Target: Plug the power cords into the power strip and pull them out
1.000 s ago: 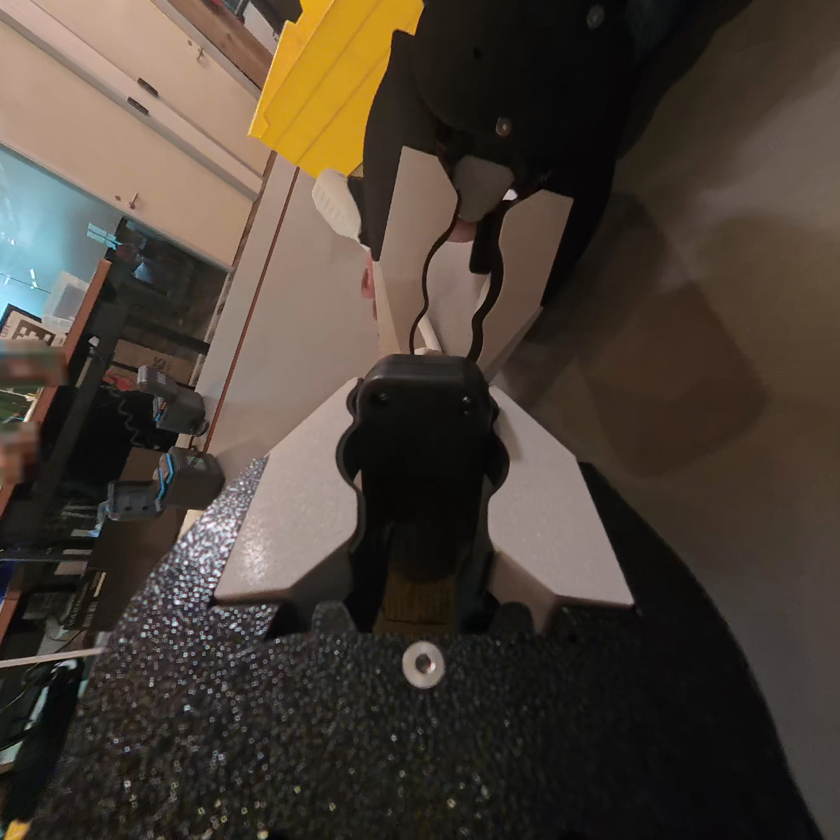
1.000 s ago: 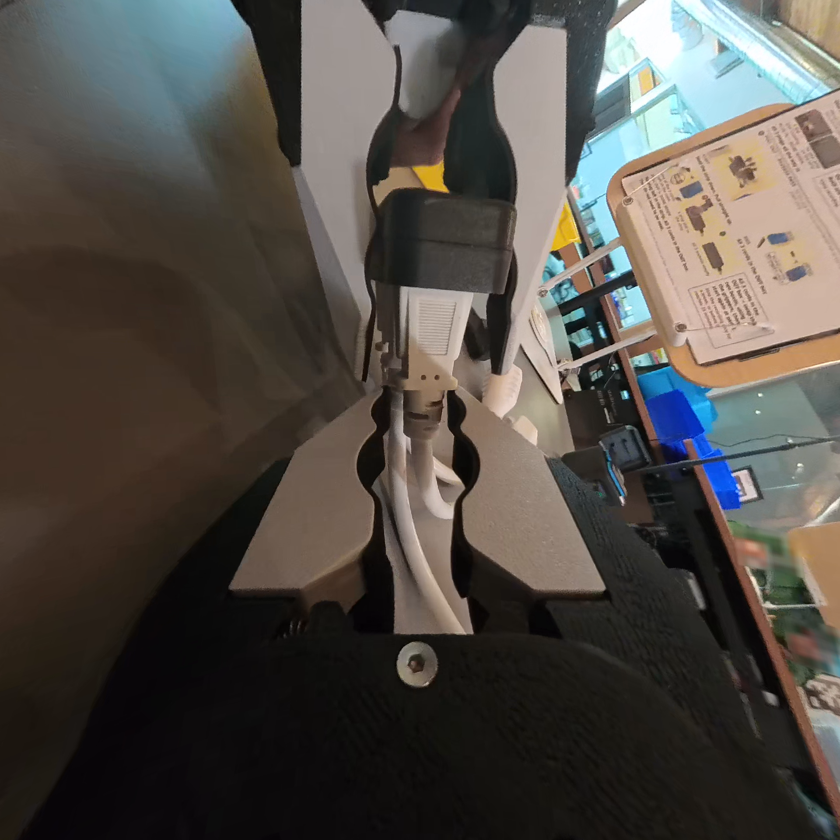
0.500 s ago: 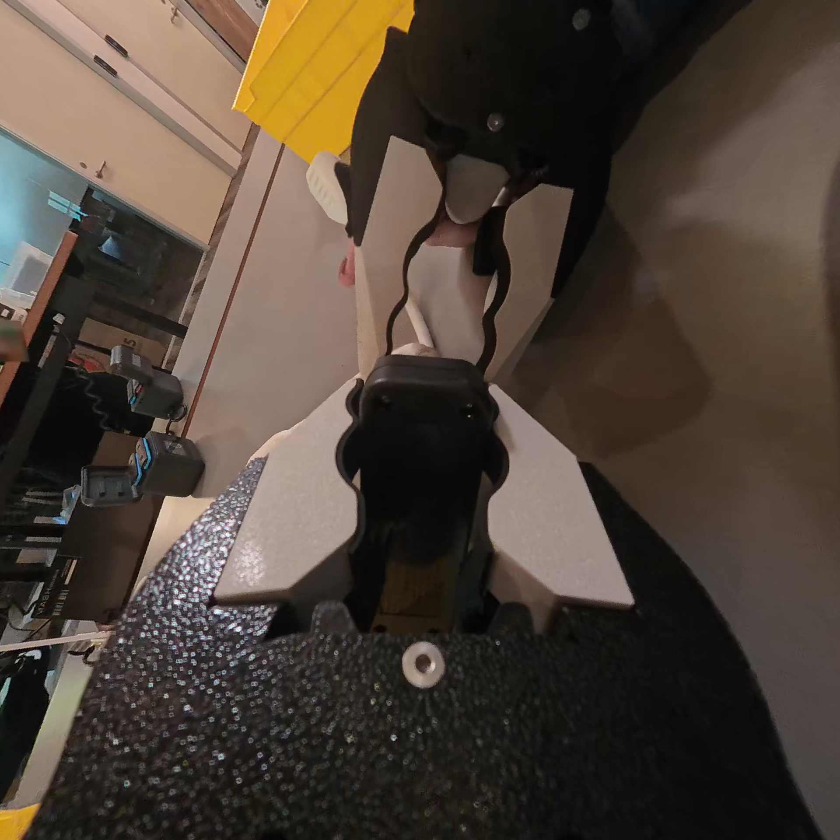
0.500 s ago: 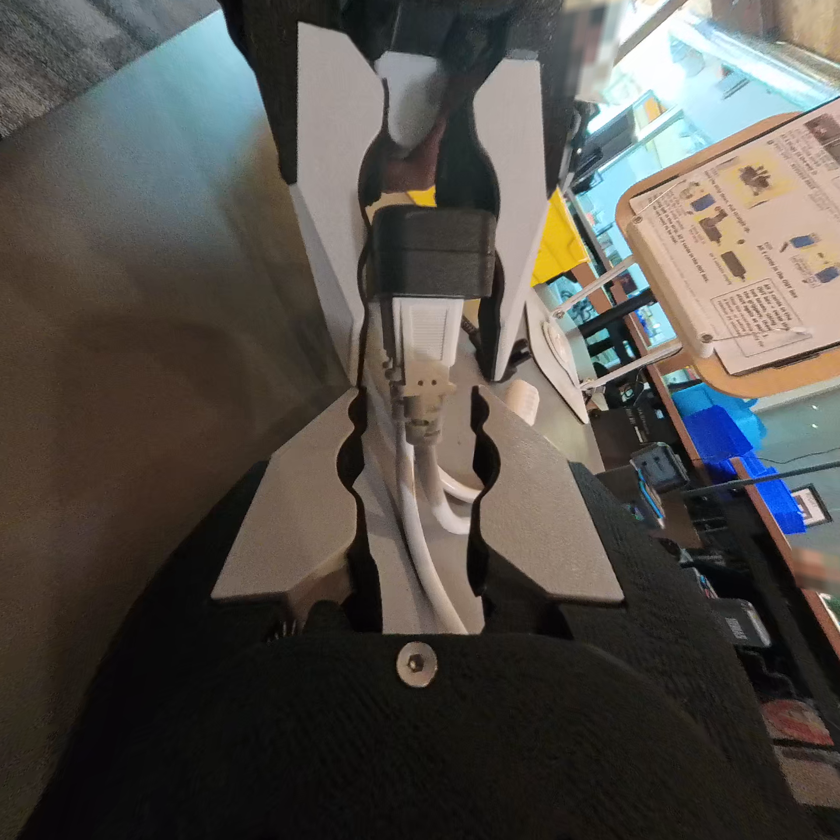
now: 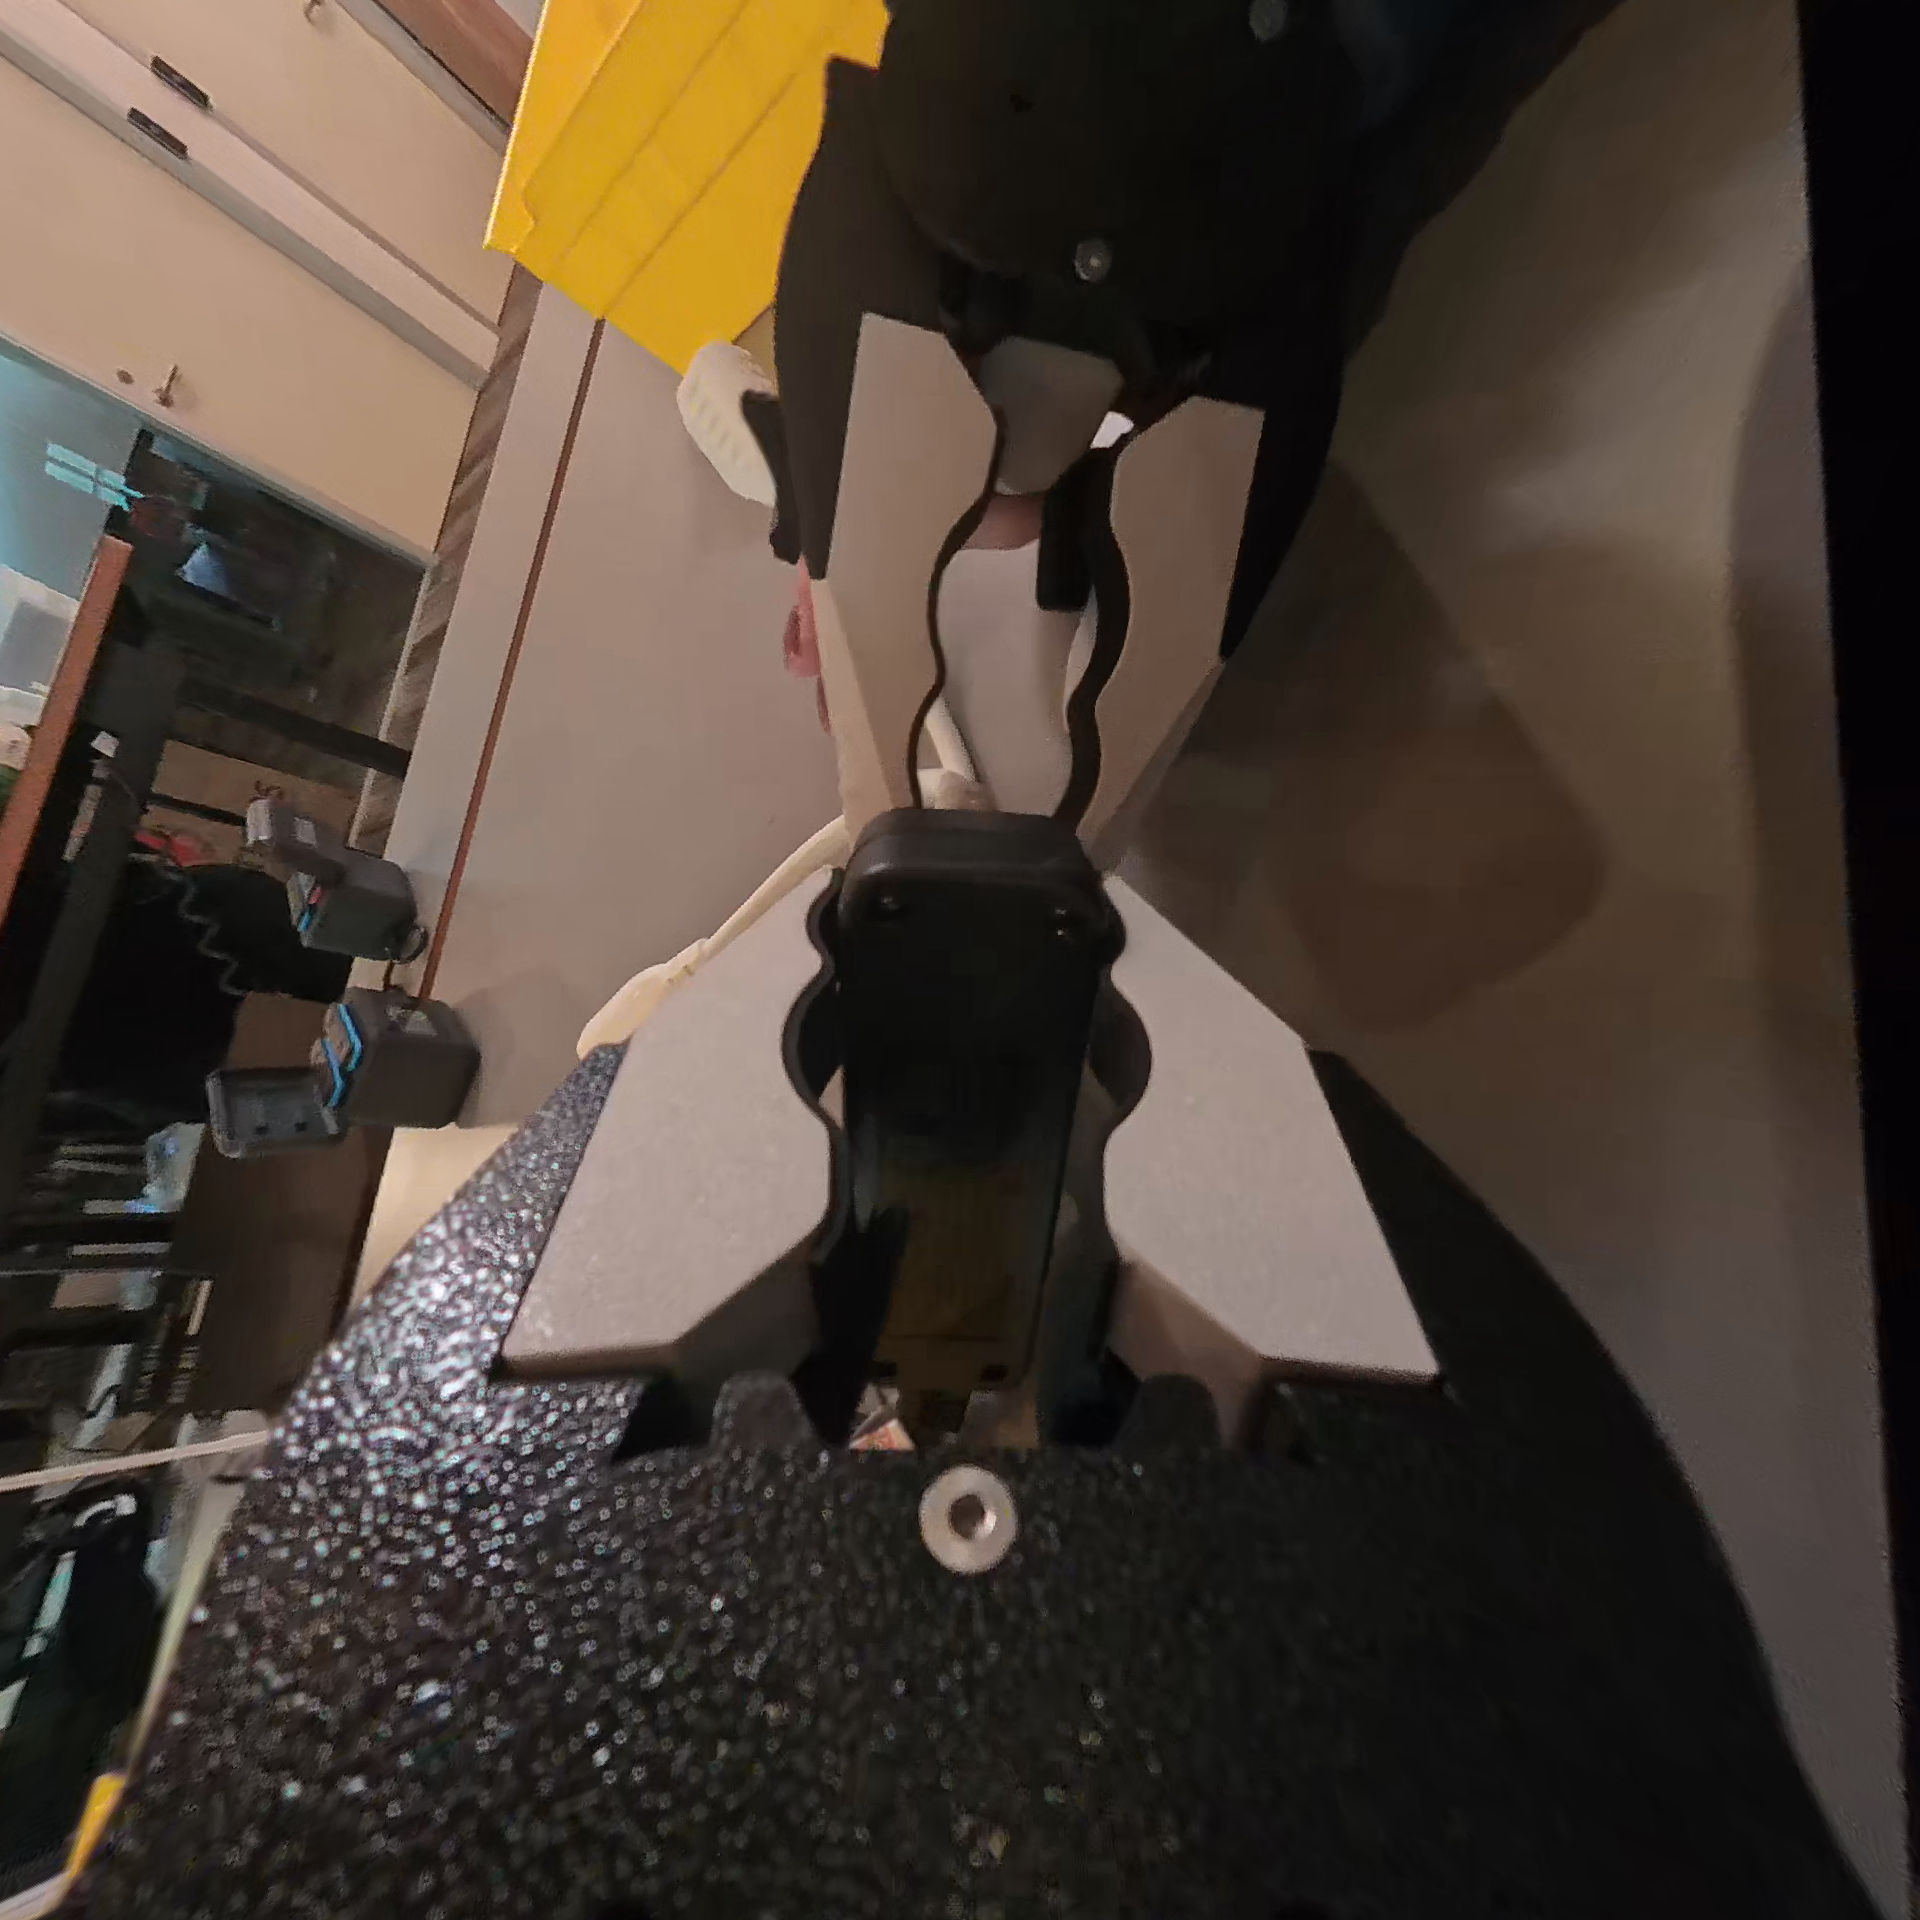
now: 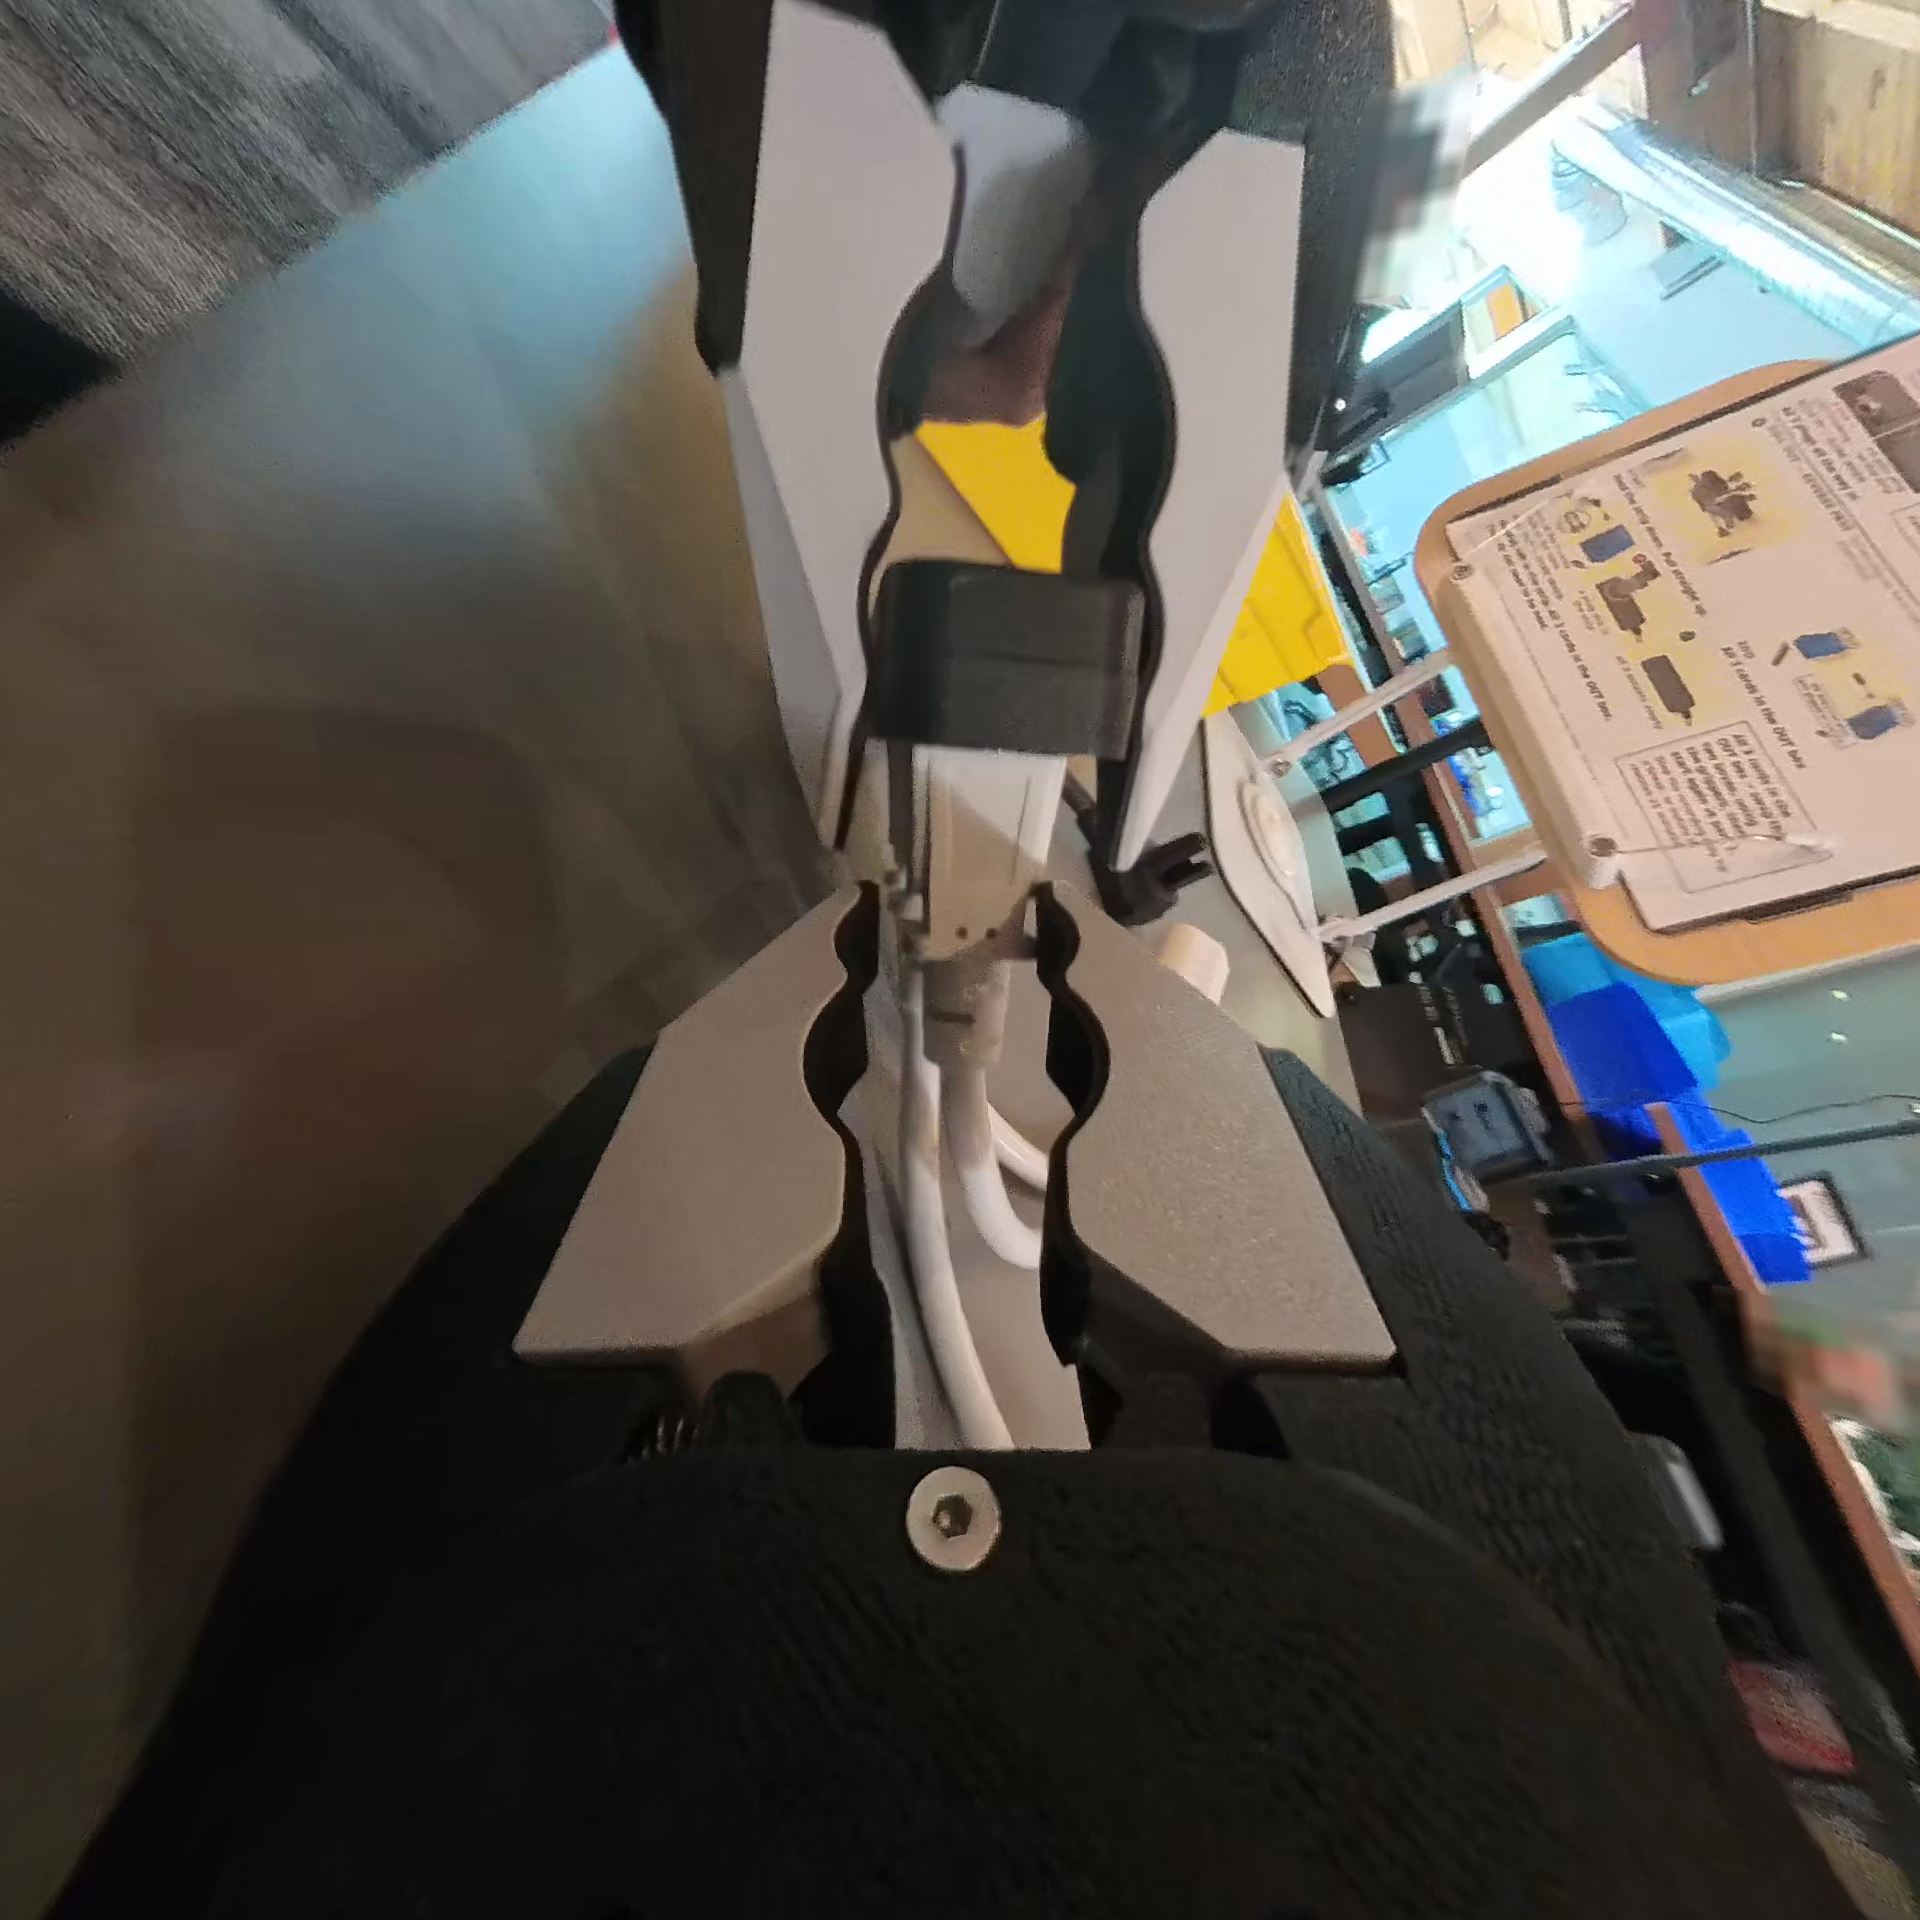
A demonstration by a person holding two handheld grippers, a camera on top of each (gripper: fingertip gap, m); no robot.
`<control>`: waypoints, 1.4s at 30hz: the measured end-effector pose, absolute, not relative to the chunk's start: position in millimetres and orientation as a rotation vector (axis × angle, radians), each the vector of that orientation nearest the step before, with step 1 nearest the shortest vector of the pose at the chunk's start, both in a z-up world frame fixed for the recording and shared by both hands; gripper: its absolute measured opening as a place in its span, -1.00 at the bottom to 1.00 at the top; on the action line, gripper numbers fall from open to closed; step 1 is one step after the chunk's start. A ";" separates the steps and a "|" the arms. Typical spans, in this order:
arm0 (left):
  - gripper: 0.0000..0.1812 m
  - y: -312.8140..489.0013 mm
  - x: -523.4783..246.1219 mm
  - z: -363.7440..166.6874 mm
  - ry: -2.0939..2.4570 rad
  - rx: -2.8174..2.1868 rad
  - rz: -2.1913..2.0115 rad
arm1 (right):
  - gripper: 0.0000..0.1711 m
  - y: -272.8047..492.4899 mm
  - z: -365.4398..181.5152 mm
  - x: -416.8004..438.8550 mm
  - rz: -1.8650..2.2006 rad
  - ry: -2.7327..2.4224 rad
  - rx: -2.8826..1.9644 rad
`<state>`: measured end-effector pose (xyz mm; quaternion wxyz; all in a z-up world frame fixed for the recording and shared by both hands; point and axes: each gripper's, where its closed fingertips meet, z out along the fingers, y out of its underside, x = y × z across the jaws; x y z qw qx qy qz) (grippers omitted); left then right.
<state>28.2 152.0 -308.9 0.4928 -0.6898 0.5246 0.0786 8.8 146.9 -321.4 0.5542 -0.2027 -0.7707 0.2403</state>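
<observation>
Crowding behind: yellow bin [image 5: 675, 156], instruction board [image 6: 1704, 665].

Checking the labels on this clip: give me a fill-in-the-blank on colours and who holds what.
1. The left gripper is shut on the ___ power strip.
2. The plug at the power strip trails a ___ cord.
3. Beyond both grippers stands a ___ bin.

Missing words: black; white; yellow.

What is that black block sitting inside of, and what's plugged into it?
The black block sits clamped in the left claw. A white plug enters its face; how deep its prongs reach is hidden.
</observation>
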 end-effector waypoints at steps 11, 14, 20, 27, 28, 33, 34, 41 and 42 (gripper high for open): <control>-0.53 145.5 31.3 -310.5 1.283 -1.555 0.224 | -0.72 142.3 -322.3 6.6 0.438 -1.845 -0.473; -0.53 147.1 34.4 -309.0 1.265 -1.534 0.239 | -0.71 143.7 -321.4 9.3 0.380 -1.864 -0.432; -0.49 162.0 38.8 -309.1 1.191 -1.591 0.233 | -0.71 160.4 -321.1 12.3 0.275 -1.879 -0.472; -0.50 165.8 43.0 -311.3 1.251 -1.624 0.287 | -0.73 160.8 -321.5 13.1 0.345 -1.859 -0.502; -0.50 165.3 42.8 -311.1 1.252 -1.615 0.288 | -0.73 160.2 -321.3 13.0 0.361 -1.856 -0.503; -0.52 161.8 43.8 -311.2 1.245 -1.581 0.281 | -0.73 157.1 -322.0 13.3 0.400 -1.846 -0.498; -0.52 161.9 44.8 -310.9 1.246 -1.575 0.279 | -0.73 157.2 -322.3 13.8 0.418 -1.849 -0.506; -0.52 184.5 55.5 -309.0 1.308 -1.484 0.225 | -0.73 179.1 -320.9 22.4 0.417 -1.824 -0.532; -0.52 190.6 58.1 -309.7 1.322 -1.460 0.217 | -0.73 185.7 -321.7 24.3 0.408 -1.810 -0.542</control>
